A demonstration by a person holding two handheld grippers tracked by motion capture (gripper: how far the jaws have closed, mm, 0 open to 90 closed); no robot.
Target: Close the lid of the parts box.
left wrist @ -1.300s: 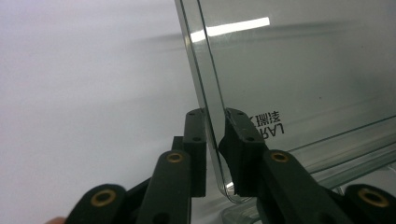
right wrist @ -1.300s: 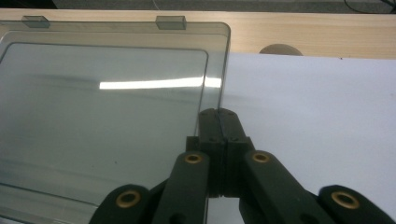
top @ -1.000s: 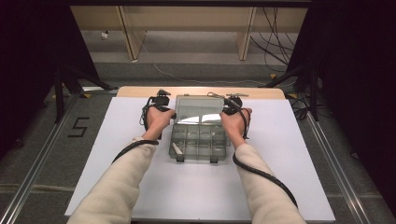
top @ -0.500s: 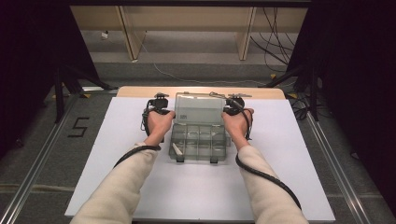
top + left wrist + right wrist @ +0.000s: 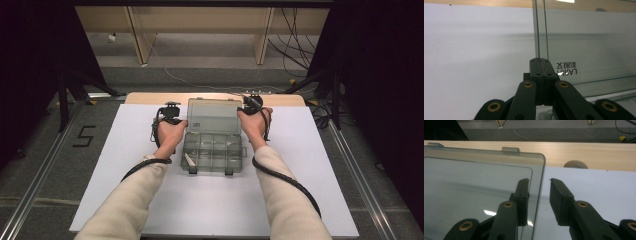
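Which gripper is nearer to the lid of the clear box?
Left. The left gripper is clamped on the lid edge; the right gripper straddles the opposite edge with jaws open.

Handwritten "5" [image 5: 84, 135] on the floor left of the table, mirrored label [image 5: 566, 68] on the clear lid, illegible

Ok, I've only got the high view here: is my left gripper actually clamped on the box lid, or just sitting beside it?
Observer: Clamped. In the left gripper view the left gripper has its jaws shut on the side edge of the clear lid.
Operator: And the right one?
Observer: The right gripper is open. Its jaws stand apart, one on each side of the lid's edge, not closed on it.
Operator: Anything just past the lid on that side?
Observer: A small pale round disc sits at the near edge of the wooden strip, apart from the lid.
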